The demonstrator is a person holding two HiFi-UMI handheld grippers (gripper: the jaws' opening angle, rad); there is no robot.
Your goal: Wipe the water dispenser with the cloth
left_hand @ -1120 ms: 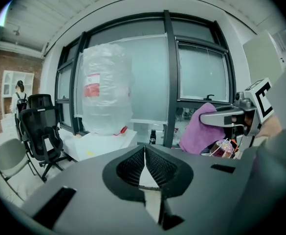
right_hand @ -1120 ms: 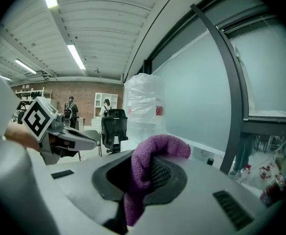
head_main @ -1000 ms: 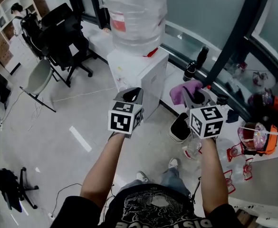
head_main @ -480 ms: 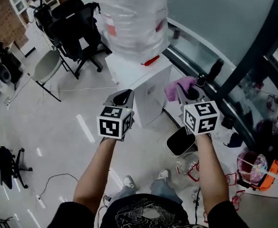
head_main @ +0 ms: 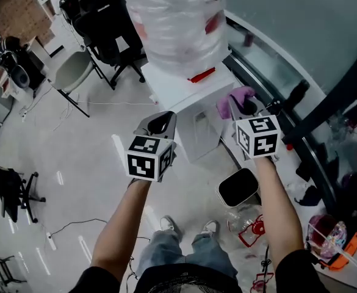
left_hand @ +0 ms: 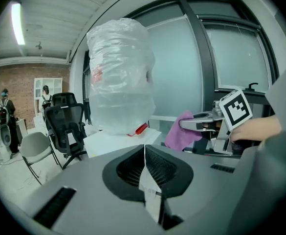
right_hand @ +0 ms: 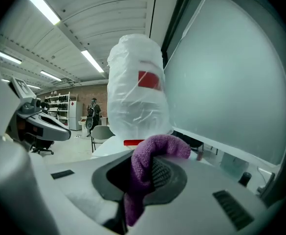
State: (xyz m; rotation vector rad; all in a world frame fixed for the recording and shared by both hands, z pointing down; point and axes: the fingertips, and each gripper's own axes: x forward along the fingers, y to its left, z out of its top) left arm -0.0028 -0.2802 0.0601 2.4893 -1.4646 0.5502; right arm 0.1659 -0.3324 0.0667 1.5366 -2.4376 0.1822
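Observation:
The white water dispenser [head_main: 193, 112] stands ahead with a plastic-wrapped bottle [head_main: 178, 23] on top and a red strip [head_main: 201, 75] on its lid. My right gripper [head_main: 244, 105] is shut on a purple cloth [head_main: 234, 99], held near the dispenser's right top corner, apart from it. The same cloth [right_hand: 147, 168] hangs folded between the right jaws, facing the bottle [right_hand: 138, 104]. At the dispenser's left front my left gripper [head_main: 160, 122] is shut, with only a thin white slip [left_hand: 150, 187] between its jaws. The right gripper [left_hand: 216, 124] with the cloth [left_hand: 179, 133] shows at the right of the left gripper view.
A black bin [head_main: 238, 187] sits on the floor right of the dispenser. Office chairs [head_main: 108, 32] and a grey folding chair [head_main: 71, 72] stand to the left. A window frame and ledge with clutter [head_main: 300, 102] run along the right. Cables lie on the floor [head_main: 62, 227].
Both grippers have moved closer to the dispenser and slightly upward in view. The head view has tilted, so the dispenser top sits nearer. The cloth stays held in the right gripper.

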